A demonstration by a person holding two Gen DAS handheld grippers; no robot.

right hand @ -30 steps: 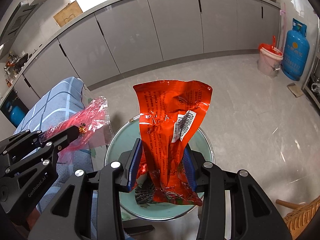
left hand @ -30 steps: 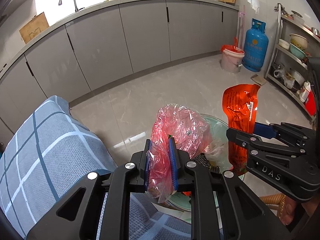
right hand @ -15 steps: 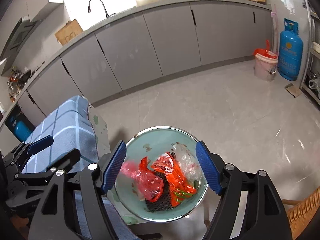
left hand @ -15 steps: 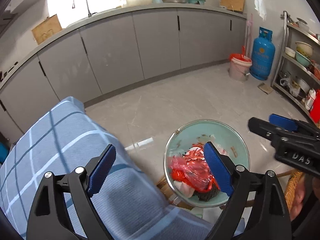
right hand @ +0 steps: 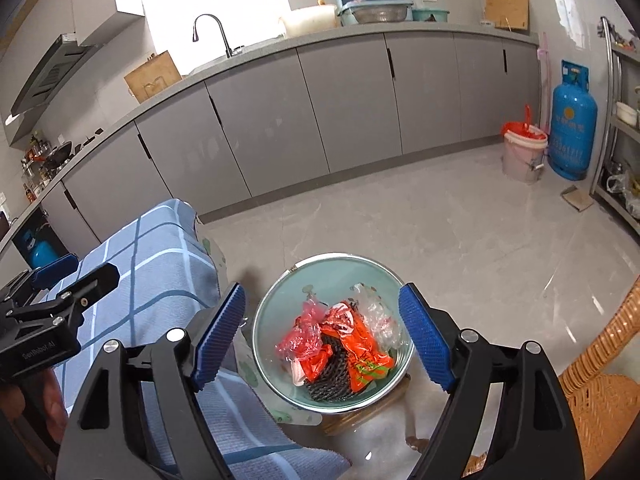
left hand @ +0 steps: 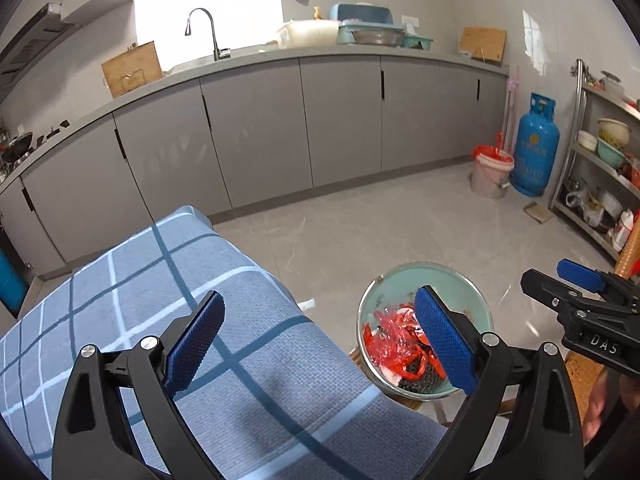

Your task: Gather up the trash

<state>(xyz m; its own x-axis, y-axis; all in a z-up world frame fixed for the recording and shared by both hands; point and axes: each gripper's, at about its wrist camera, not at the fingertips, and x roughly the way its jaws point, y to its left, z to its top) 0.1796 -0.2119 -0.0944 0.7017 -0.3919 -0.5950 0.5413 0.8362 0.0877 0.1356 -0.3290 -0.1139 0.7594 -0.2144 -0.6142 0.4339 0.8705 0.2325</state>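
Both drops done | left gripper (left hand: 316, 338) and right gripper (right hand: 322, 338) fingers just spread wide, empty | wrappers (right hand: 340, 344) rest in bowl (right hand: 280, 304), so hands can clear.

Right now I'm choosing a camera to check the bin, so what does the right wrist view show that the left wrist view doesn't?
Right wrist only: the bowl's whole contents, including the orange wrapper and clear plastic, and a wicker chair.

Left wrist only: the metal shelf of bowls.

Both: the green bowl, pink bag, checked cloth, open empty left gripper and right gripper.
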